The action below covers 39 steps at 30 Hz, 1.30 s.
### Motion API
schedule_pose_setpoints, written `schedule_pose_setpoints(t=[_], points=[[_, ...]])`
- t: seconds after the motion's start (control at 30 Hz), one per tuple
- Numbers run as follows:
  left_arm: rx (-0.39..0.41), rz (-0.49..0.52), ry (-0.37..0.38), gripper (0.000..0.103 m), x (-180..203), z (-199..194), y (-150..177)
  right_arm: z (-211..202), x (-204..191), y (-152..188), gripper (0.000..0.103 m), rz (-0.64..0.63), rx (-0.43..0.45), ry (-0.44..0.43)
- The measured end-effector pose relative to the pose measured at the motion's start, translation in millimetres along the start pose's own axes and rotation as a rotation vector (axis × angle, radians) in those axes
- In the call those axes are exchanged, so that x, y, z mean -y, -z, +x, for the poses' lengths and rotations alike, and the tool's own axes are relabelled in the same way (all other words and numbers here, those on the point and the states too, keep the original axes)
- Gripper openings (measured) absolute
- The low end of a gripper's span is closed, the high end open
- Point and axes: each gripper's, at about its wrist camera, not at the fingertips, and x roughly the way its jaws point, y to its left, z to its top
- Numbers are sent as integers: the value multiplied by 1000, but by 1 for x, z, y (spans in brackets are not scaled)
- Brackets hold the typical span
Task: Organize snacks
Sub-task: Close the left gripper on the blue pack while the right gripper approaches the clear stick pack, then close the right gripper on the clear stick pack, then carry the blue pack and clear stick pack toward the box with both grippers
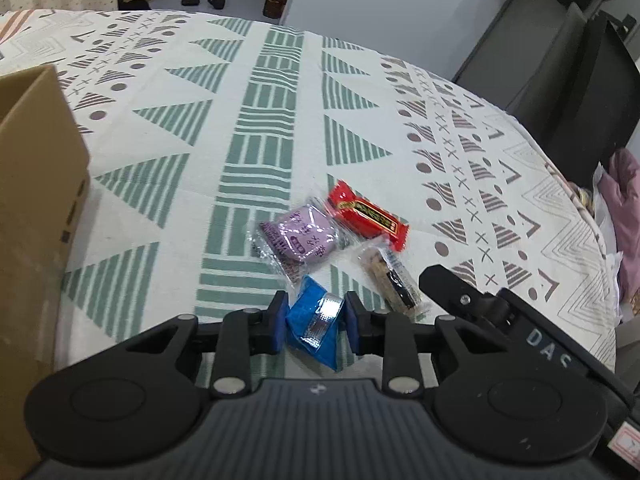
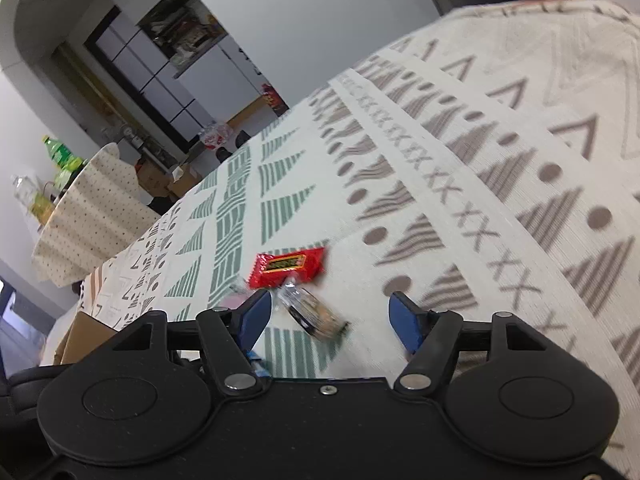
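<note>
My left gripper point(image 1: 315, 316) is shut on a blue snack packet point(image 1: 316, 320) with a silver seal, held just above the patterned tablecloth. Beyond it lie a purple wrapped snack point(image 1: 300, 236), a red candy bar point(image 1: 366, 216) and a clear-wrapped brown bar point(image 1: 394, 276). My right gripper point(image 2: 328, 314) stands open and holds nothing; the brown bar point(image 2: 316, 312) lies between and just ahead of its blue fingers, with the red candy bar point(image 2: 288, 266) farther on. The right gripper's black body point(image 1: 500, 312) shows at the right of the left wrist view.
A cardboard box point(image 1: 36, 208) stands at the left on the tablecloth point(image 1: 256, 128). The table's far right edge drops toward a dark chair point(image 1: 580, 92) and pink fabric point(image 1: 624, 208). A second draped table with bottles point(image 2: 60, 160) sits in the background.
</note>
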Motion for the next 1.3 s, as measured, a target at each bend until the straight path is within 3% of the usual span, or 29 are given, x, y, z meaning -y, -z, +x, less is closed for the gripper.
schedule_pose_setpoints(t=[0.2,0.37,0.53,0.6,0.67,0.93,1.3], points=[[19,-37,2,28,-12,-10,-5,5,-16,1,61,-74,6,-21],[24,-69,-5,29,-23,-16,-7,18,-23,3,56,-130,-14,16],[12,-97,-3,28,-33,-19,-9,28,-31,9,42,-224,-34,96],[10,-99,3,28,-34,-21,-9,27,-34,12,27,-248,-47,111],[12,-99,10,28,-34,-24,-8,24,-37,16,20,-278,-67,123],[36,-105,32,28,-36,-46,-2,2,-43,25,19,-253,-110,125],[110,-65,57,28,-31,-95,3,-62,-48,18,19,-109,-25,87]])
